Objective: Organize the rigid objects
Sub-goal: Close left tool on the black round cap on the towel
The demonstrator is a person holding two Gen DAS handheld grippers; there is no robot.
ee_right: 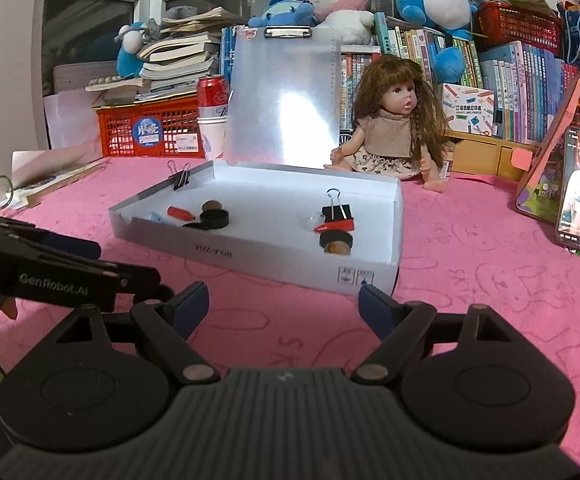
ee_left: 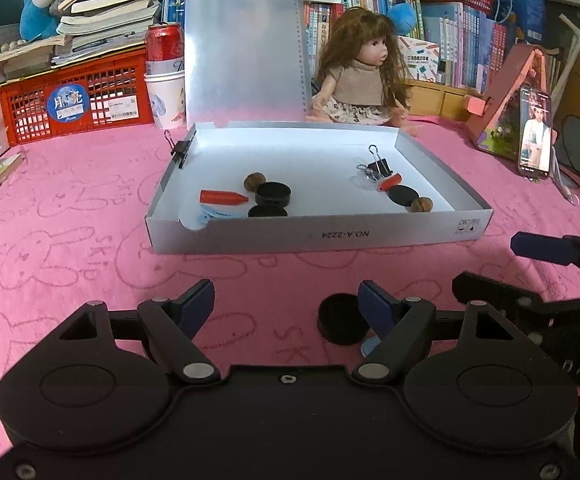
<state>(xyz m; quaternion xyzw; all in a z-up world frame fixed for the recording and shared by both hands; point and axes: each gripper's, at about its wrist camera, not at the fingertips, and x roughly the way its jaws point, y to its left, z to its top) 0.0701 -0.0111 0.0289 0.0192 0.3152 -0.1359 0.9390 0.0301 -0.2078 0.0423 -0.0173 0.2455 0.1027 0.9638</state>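
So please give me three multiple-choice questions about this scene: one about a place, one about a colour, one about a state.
1. Where is the loose black cap?
A. in the tray
B. on the pink cloth beside a left gripper finger
C. on the doll's lap

2. What colour is the basket at back left?
A. red
B. green
C. white

3. How is the right gripper?
A. shut on a clip
B. shut, empty
C. open, empty

Answers: 1 B, it lies outside the white tray. 2 A, red mesh. 3 C, fingers apart, nothing between.
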